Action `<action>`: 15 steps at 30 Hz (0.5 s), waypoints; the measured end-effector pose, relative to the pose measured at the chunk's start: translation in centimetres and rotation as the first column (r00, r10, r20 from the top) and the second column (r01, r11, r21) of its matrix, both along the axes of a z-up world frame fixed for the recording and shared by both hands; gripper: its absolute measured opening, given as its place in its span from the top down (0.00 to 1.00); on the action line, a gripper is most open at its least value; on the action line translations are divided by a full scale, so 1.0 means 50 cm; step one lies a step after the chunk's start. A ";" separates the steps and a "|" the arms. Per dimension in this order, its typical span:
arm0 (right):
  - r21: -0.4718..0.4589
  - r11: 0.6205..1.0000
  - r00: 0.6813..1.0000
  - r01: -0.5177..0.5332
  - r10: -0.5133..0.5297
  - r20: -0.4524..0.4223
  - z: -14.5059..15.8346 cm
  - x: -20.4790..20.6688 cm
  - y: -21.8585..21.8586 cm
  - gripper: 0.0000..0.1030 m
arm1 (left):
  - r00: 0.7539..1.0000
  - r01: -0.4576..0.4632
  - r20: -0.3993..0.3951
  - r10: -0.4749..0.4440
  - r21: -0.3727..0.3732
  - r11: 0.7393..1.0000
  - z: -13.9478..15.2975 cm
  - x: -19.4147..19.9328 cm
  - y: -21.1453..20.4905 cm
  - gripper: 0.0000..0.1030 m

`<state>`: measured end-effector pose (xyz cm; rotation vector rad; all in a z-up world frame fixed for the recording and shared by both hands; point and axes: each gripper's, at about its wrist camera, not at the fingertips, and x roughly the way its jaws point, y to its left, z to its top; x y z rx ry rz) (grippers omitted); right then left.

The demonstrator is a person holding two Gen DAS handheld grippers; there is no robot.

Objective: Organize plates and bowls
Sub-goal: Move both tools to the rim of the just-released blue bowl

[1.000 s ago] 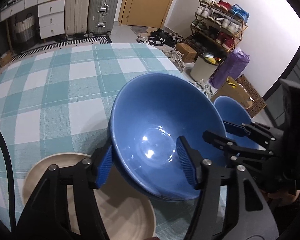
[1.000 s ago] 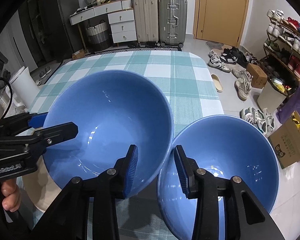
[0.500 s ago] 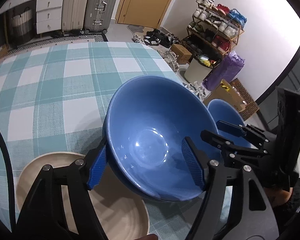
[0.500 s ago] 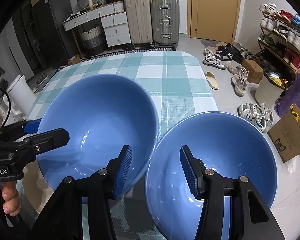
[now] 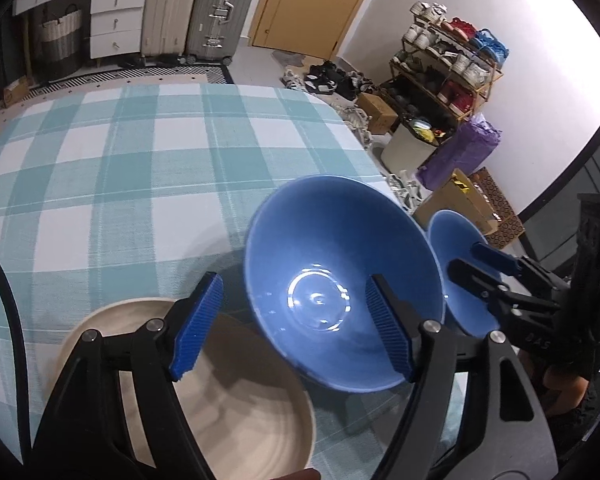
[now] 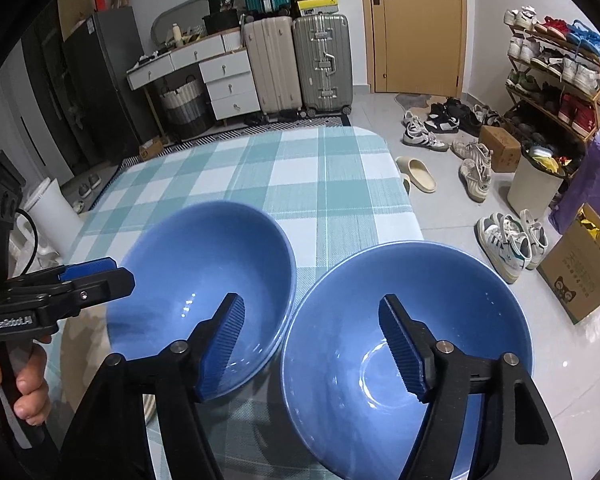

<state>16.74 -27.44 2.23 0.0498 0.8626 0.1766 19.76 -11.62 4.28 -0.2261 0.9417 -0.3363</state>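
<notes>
Now released: my two sets of fingers part over a pair of blue bowls, a table-tidying job in progress.

Nearest me, my left gripper (image 5: 292, 328) has just been opening, its fingers (image 5: 198, 322) straddling the near rim of the left blue bowl (image 5: 340, 280) without pressing it; my right gripper (image 6: 312, 344) has likewise just widened, one finger inside the right blue bowl (image 6: 460, 340), the other across the gap, gripping nothing. The left bowl's edge appears to overlap the beige plate (image 5: 240, 420), so I judge it could rock or slide. The right bowl sits close to the surface's (image 6: 320, 184) edge; a snagged finger could tip it floorward. Beyond the checked cloth: suitcases (image 6: 296, 64), a door (image 6: 416, 24), a shoe rack (image 6: 556, 80).
</notes>
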 end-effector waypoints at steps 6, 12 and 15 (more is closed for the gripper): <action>0.020 1.000 1.000 -0.001 0.000 0.025 0.016 -0.011 -0.003 0.20 | 0.999 -0.012 0.034 0.010 0.052 0.999 0.020 -0.017 0.003 0.25; 0.033 0.999 0.999 0.016 -0.017 0.043 0.032 -0.027 -0.011 0.16 | 0.999 0.020 0.034 -0.022 0.065 0.998 0.029 -0.034 -0.021 0.15; 0.035 0.999 0.997 0.034 -0.036 0.066 0.045 -0.046 -0.022 0.10 | 0.999 0.028 0.034 -0.030 0.073 0.997 0.029 -0.043 -0.037 0.01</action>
